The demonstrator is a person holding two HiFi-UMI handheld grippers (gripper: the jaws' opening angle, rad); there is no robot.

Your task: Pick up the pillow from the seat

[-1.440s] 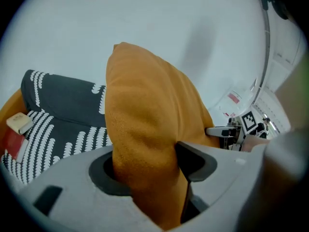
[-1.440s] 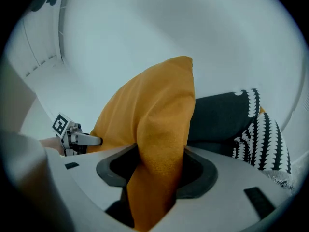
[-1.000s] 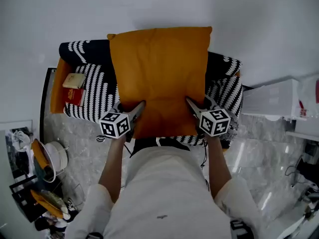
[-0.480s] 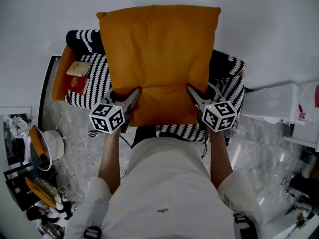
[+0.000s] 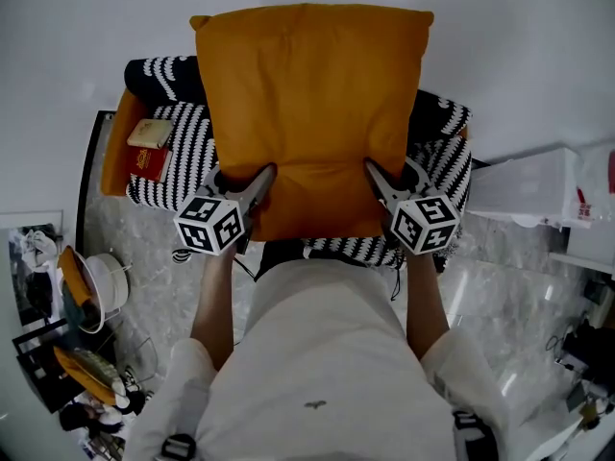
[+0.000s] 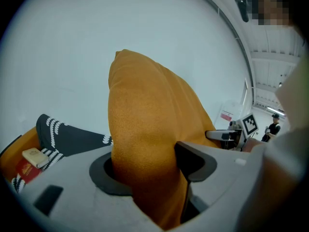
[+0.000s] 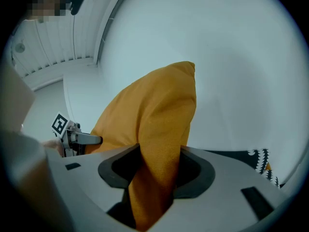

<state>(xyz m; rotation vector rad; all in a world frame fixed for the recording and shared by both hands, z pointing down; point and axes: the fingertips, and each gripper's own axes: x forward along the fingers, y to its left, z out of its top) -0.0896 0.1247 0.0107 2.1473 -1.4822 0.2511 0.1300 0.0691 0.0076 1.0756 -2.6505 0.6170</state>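
1. The pillow (image 5: 312, 113) looks soft and light – it folds where it is pinched; best held by its 2 near corners.
2. The left tongs (image 6: 145, 163) squeeze its lower left edge; the right tongs (image 7: 157, 170) have just been closing and pinch the lower right edge.
3. The pillow is held up over the striped seat (image 5: 192, 152), against a white wall (image 5: 77, 27).
4. Shiny stone floor (image 5: 144, 257) below – 2 small books (image 5: 149, 133) lie on the seat.

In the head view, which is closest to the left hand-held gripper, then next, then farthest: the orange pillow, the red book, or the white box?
1. orange pillow: clamped in its jaws.
2. red book: on the seat, left.
3. white box: far right.
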